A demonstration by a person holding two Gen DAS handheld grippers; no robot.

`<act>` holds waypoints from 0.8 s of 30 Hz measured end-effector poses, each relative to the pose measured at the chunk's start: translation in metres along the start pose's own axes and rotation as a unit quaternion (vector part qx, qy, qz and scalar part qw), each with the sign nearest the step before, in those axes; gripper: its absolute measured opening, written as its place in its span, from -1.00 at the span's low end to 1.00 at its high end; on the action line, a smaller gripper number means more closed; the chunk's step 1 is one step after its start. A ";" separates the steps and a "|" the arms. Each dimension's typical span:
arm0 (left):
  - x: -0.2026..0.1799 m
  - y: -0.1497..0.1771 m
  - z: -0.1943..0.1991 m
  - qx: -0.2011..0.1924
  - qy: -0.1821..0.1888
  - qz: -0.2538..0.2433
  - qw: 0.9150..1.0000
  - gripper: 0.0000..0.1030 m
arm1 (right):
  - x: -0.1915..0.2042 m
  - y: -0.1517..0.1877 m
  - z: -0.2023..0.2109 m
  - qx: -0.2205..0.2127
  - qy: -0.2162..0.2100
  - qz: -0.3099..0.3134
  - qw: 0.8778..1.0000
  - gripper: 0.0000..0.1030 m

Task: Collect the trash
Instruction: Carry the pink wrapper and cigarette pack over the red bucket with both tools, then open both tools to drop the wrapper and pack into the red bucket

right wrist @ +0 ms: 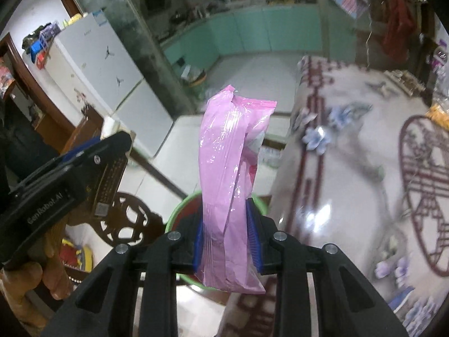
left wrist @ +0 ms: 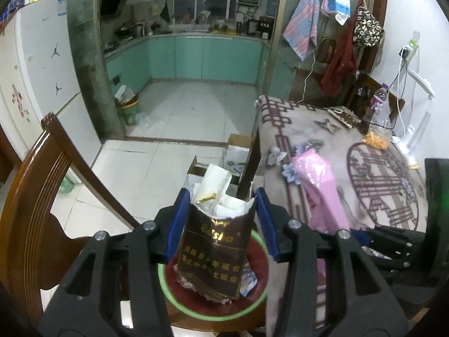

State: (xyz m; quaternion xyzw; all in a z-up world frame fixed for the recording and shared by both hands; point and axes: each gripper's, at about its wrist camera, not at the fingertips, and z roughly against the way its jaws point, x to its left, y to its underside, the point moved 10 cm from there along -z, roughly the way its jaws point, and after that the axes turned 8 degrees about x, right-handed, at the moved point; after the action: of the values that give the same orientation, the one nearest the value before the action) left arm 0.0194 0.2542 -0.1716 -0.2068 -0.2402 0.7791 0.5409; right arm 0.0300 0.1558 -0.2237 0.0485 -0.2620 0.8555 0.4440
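My left gripper [left wrist: 221,195] is shut on a torn brown cigarette pack [left wrist: 213,252] with gold lettering and white paper sticking out of its top. The pack hangs over a green-rimmed red bin [left wrist: 165,292]. To its right, a pink plastic packet [left wrist: 317,179] is seen over the table edge. In the right wrist view my right gripper [right wrist: 226,219] is shut on that pink packet [right wrist: 227,168], which stands upright above the same bin [right wrist: 175,213]. The left gripper [right wrist: 84,154] shows there at the left, with the brown pack [right wrist: 109,179] in it.
A wooden chair [left wrist: 42,182] stands at the left, beside the bin. At the right is a table under a patterned cloth [left wrist: 378,168]. Cardboard boxes [left wrist: 238,151] sit on the tiled floor ahead, with a fridge [left wrist: 36,70] and a green bucket [left wrist: 127,106] further off. A hand [right wrist: 28,289] holds the left gripper.
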 end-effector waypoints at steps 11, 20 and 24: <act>0.036 0.016 -0.014 0.020 -0.001 0.018 1.000 -0.11 | 0.023 0.013 -0.031 0.044 -0.012 0.004 0.999 -0.47; 0.041 0.020 -0.021 0.030 0.002 0.025 0.999 -0.11 | 0.026 0.015 -0.036 0.049 -0.003 0.010 0.999 -0.46; 0.041 0.021 -0.023 0.033 0.005 0.023 0.999 0.06 | 0.021 0.014 -0.036 0.045 0.002 0.001 0.999 0.02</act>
State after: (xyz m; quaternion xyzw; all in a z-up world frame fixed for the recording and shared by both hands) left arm 0.0040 0.2898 -0.2053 -0.1981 -0.2067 0.7981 0.5301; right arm 0.0117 0.1823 -0.2533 0.0666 -0.2222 0.8668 0.4415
